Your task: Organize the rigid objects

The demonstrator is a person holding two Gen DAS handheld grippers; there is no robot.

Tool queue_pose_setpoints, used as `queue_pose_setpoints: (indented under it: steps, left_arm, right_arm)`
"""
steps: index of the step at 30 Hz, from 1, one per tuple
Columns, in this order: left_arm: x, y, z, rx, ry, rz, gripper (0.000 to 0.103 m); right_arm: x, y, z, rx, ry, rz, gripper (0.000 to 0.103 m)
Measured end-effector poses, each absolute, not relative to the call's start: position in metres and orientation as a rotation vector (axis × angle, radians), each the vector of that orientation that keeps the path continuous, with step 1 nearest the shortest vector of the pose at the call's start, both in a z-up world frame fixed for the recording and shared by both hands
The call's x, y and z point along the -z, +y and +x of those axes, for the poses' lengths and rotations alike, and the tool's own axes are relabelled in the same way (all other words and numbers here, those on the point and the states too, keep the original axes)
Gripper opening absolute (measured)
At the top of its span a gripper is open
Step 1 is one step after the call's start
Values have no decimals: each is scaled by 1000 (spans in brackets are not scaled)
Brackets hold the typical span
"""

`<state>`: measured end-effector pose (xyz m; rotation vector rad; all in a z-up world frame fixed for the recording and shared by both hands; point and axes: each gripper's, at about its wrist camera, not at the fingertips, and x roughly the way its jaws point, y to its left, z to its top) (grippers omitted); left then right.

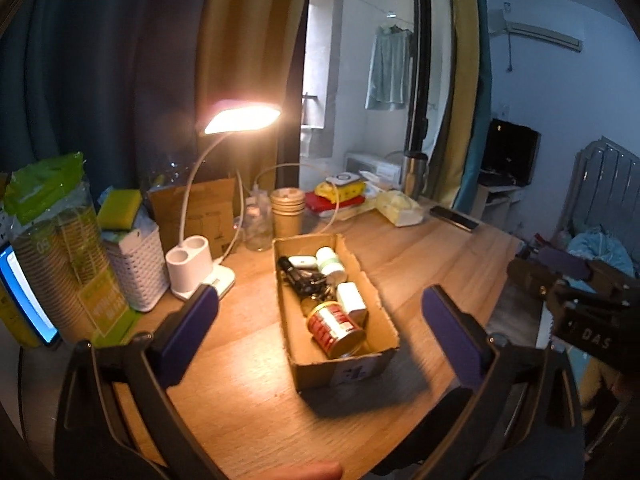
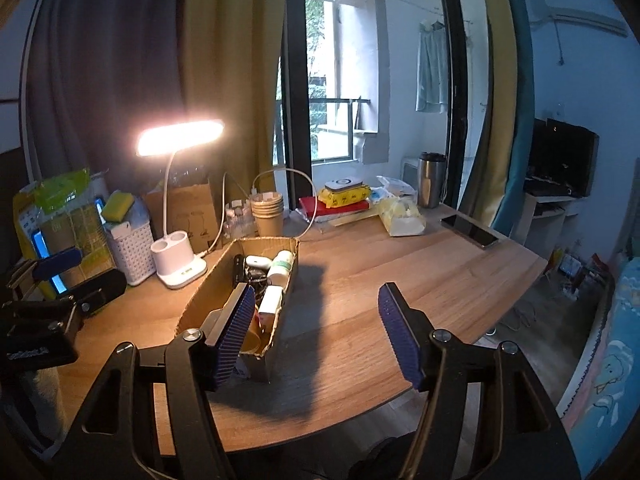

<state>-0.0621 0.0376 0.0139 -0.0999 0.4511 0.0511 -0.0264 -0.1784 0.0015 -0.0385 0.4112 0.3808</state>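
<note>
Hovering above the wooden desk (image 1: 420, 248), both tongs are spread wide w/ nothing between the pads: left gripper (image 1: 320, 320) frames the cardboard box (image 1: 344, 372) from over its near end, not touching it; right gripper (image 2: 316, 332) sits just right of the same box, its left pad in front of the box's near corner — can't tell if it touches. Box is a long, open-top tray lying lengthwise away from the cameras, roughly mid-desk. Inside, near to far: red-label tin can (image 1: 335, 330) on its side at the near end, a white rectangular bottle (image 1: 351, 301) just behind it, dark tangle of keys/small black items (image 1: 304, 278) on the left side, white bottle w/ green band (image 1: 331, 265) and a small white case (image 1: 302, 261) at the far end. Beside the box on the left: lit desk lamp (image 1: 240, 118) w/ white two-hole base, then a white woven basket (image 1: 138, 270) w/ a yellow-green sponge (image 1: 119, 209) on top. Behind the box: stack of paper cups (image 1: 286, 210); farther right, tissue pack (image 1: 400, 208) & a phone (image 1: 454, 218) flat on the desk.
</note>
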Motion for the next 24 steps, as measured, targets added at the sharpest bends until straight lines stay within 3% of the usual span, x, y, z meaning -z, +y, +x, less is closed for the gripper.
queue_pose_setpoints:
  steps: [24]
  left_arm:
    - [-18,29,-51,-43,445,-70,102]
  right_arm:
    - [-3,-174,-17,-392,410,-57,68]
